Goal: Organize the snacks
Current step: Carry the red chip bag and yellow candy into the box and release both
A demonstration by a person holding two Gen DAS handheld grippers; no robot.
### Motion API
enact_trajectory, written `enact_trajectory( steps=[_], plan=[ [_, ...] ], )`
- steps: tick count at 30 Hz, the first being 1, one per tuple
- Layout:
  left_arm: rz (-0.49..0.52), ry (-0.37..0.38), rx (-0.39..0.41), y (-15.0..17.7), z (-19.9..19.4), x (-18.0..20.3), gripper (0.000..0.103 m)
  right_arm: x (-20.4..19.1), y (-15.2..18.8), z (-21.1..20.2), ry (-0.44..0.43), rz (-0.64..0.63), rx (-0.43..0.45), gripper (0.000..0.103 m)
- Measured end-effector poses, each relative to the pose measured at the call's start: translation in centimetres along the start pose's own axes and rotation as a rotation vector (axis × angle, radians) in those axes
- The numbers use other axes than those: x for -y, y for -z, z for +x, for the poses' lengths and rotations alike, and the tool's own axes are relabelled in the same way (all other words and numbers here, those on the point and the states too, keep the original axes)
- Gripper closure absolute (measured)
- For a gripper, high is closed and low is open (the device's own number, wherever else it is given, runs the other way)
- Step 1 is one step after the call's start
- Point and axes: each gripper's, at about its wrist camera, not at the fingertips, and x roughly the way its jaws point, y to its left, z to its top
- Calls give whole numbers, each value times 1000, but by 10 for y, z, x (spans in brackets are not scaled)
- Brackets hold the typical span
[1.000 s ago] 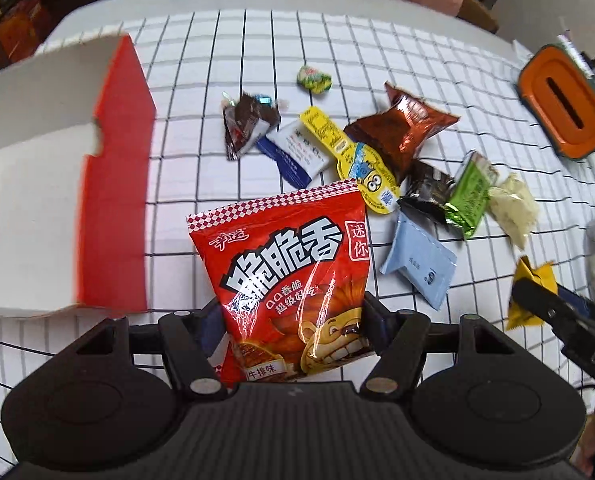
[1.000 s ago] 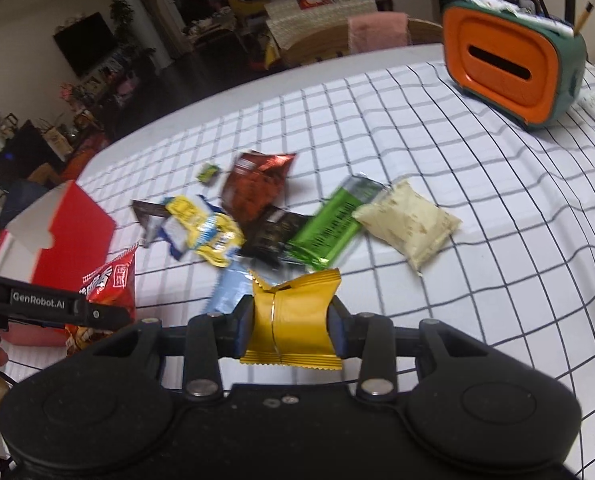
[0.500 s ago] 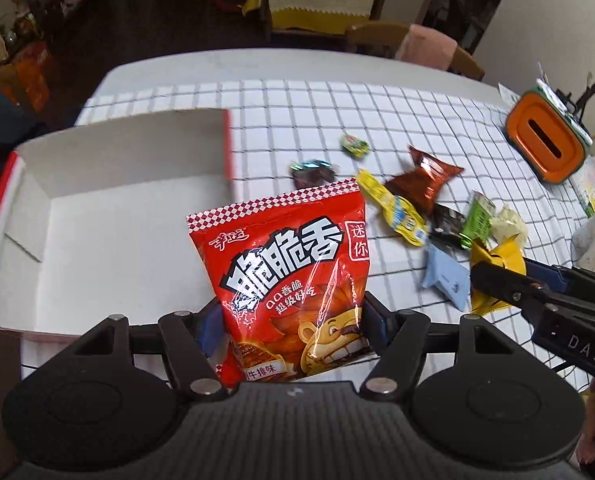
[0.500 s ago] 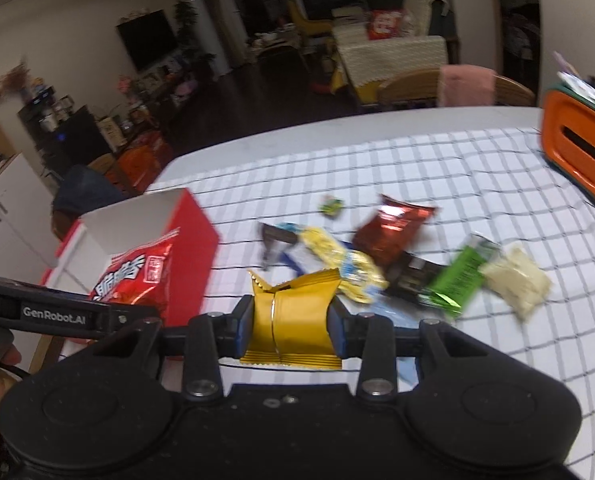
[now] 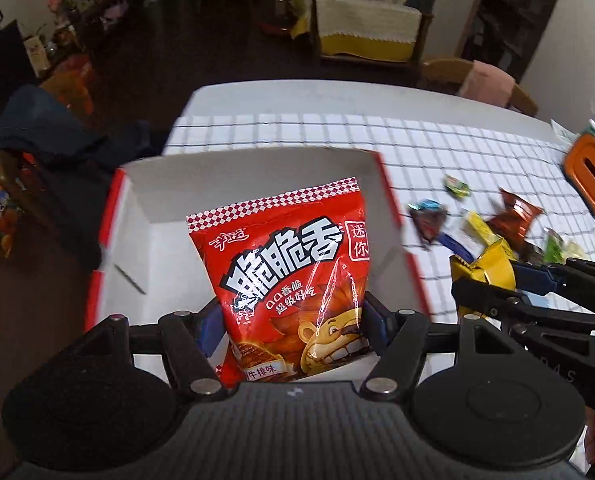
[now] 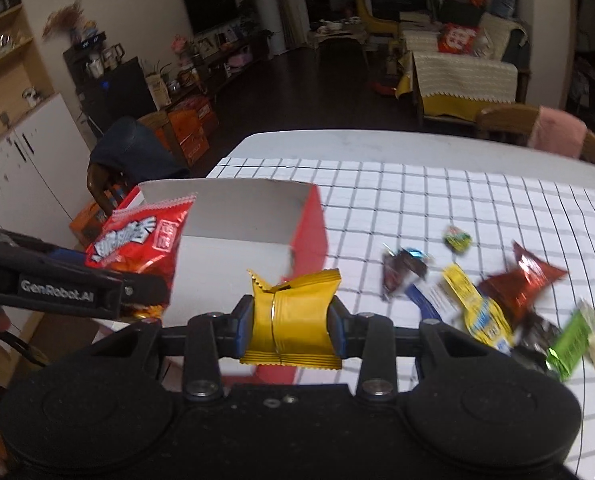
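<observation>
My left gripper is shut on a red snack bag with white Chinese lettering and holds it above the open red-and-white box. The bag also shows in the right wrist view, over the box. My right gripper is shut on a yellow snack packet, just above the box's right red wall. That packet shows in the left wrist view too.
Several loose snacks lie on the checked tablecloth right of the box: a dark red-brown packet, a yellow-blue packet, a green packet, a small dark one. An orange tissue holder stands far right.
Both grippers have moved left with their snacks, from over the snack pile to the box. The red bag is now above the box interior; the yellow packet is at the box's right wall.
</observation>
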Motion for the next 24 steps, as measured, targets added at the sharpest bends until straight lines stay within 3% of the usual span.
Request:
enact_trajectory(
  steps=[9,18,24],
  plan=[
    [19,-44,-41,-10,37,-52,35,-49,-15,55,-9,-129,-47,66],
    [93,-73,-126,2,78,-64,35,-83,-9,99,3,-216,-158,66],
    [113,-93,-157,7,93,-65,35,-84,-4,117,13,-212,-203,67]
  ],
)
